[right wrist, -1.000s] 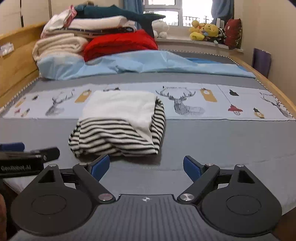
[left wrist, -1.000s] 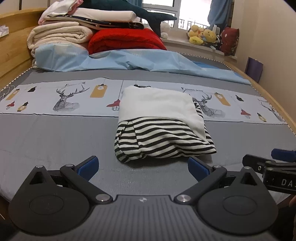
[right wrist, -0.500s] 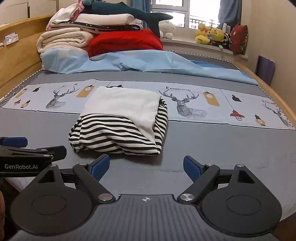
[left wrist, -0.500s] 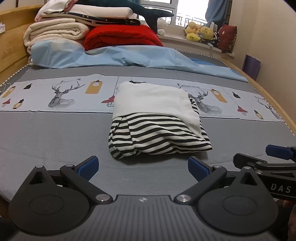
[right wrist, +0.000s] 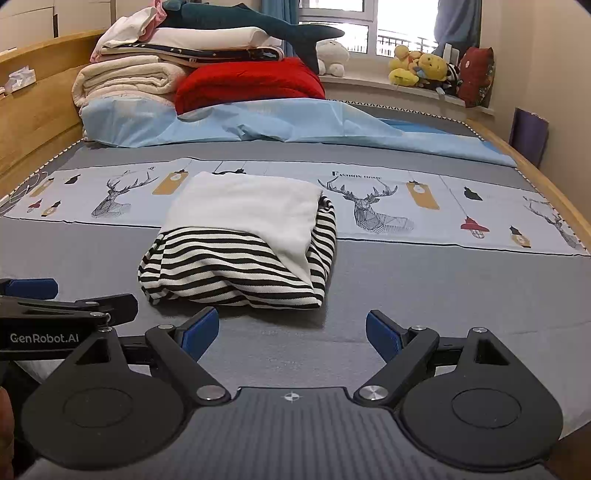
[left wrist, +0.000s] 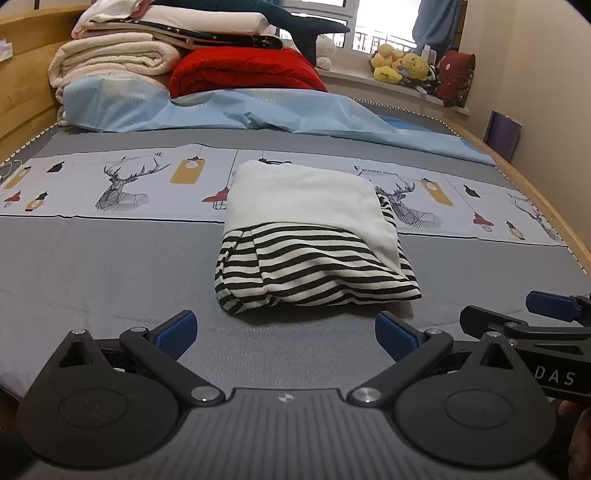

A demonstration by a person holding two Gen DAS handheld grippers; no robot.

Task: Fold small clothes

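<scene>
A small folded garment (left wrist: 310,236), white on top with black-and-white stripes below, lies on the grey bed sheet (left wrist: 110,266); it also shows in the right wrist view (right wrist: 243,240). My left gripper (left wrist: 284,332) is open and empty, just in front of the garment, not touching it. My right gripper (right wrist: 291,332) is open and empty, in front of the garment's right half. The right gripper also shows at the right edge of the left wrist view (left wrist: 528,314). The left gripper also shows at the left edge of the right wrist view (right wrist: 74,299).
A printed deer-pattern strip (right wrist: 406,206) crosses the bed behind the garment. A light blue sheet (left wrist: 258,110), stacked blankets (right wrist: 147,74), a red quilt (right wrist: 251,85) and a plush shark (right wrist: 258,26) lie at the far end. Wooden bed rails (right wrist: 554,199) run along both sides. Plush toys (right wrist: 421,70) sit on the windowsill.
Both grippers have pulled back slightly and shifted; the garment sits a little farther right in the left view. Jaws stay open. The garment has not moved on the bed.
</scene>
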